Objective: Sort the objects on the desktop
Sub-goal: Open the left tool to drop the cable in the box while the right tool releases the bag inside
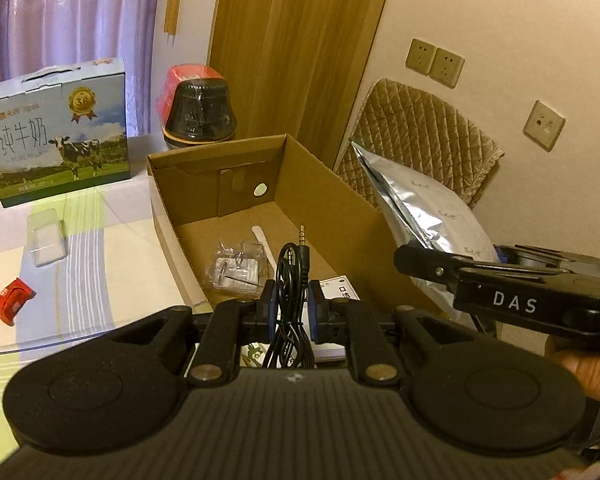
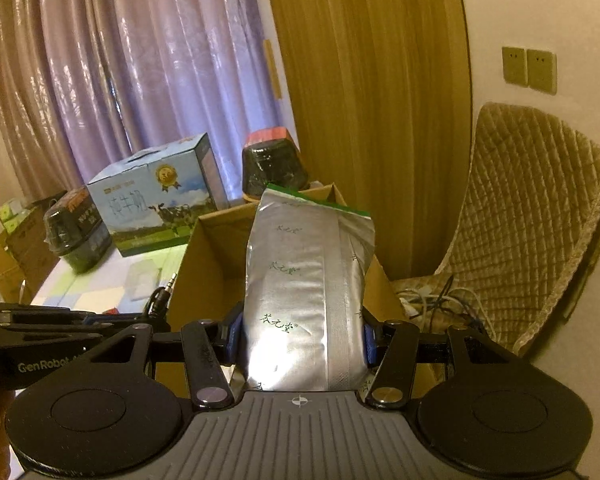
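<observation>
My left gripper (image 1: 292, 300) is shut on a coiled black audio cable (image 1: 290, 280), its jack plug pointing up, held over the near end of an open cardboard box (image 1: 340, 196). Inside the box lie a clear plastic bag (image 1: 236, 268) with a metal key, a white stick (image 1: 265, 242) and a white card (image 1: 340, 288). My right gripper (image 2: 302, 332) is shut on a silver foil pouch (image 2: 308, 292), held upright beside the box's right wall (image 2: 212, 268). In the left wrist view the pouch (image 1: 424, 208) and the right gripper (image 1: 424, 258) show at the right.
On the table (image 1: 112, 248) stand a blue milk carton (image 1: 56, 136), a black wrapped bowl with a red lid (image 1: 198, 108), a clear plastic case (image 1: 46, 236) and a small red packet (image 1: 12, 300). A quilted chair (image 2: 540, 224) with tangled cables (image 2: 440, 300) stands at the right.
</observation>
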Motion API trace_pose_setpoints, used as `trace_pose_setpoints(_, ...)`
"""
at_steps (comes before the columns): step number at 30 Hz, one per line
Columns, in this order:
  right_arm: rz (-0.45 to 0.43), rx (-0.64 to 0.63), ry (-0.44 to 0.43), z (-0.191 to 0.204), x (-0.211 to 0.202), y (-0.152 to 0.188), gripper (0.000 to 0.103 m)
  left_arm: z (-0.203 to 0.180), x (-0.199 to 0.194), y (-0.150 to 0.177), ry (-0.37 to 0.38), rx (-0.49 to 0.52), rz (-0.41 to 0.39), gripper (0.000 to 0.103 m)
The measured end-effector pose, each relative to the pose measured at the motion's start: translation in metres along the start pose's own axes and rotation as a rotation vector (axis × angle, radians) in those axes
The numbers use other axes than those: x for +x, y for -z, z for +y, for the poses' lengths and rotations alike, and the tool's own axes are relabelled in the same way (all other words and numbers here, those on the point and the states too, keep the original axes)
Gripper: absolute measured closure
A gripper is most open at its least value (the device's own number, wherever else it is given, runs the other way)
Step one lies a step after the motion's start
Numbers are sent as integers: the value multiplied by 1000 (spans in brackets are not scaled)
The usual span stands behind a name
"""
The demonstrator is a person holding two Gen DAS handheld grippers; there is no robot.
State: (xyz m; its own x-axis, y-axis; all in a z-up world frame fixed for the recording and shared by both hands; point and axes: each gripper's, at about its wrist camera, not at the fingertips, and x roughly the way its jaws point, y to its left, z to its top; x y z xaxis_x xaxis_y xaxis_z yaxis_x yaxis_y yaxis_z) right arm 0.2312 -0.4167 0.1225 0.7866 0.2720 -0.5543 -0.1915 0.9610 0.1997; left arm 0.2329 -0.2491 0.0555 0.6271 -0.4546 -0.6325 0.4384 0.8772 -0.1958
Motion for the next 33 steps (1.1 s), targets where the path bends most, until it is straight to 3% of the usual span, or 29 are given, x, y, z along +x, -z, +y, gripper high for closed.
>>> trace_pose_setpoints(16,10,20,-2,-8,20,-3,52,2,28,-2,8,-4,35,92)
trace_pose_setpoints(18,9,20,1,-9,22,-3,52,2,31,-4,18,-10,24,88)
trace_pose_setpoints(19,9,22,3,-9,23,-3,52,3,33,-5,11,-7,23,77)
trace_pose_setpoints(20,8,26,5,-10,23,-4,52,5,33,-6,4,-3,23,75)
trace_pose_setpoints(33,28,33,-4,-5,33,-2,52,41,-6,14,-51,-99,-21,70)
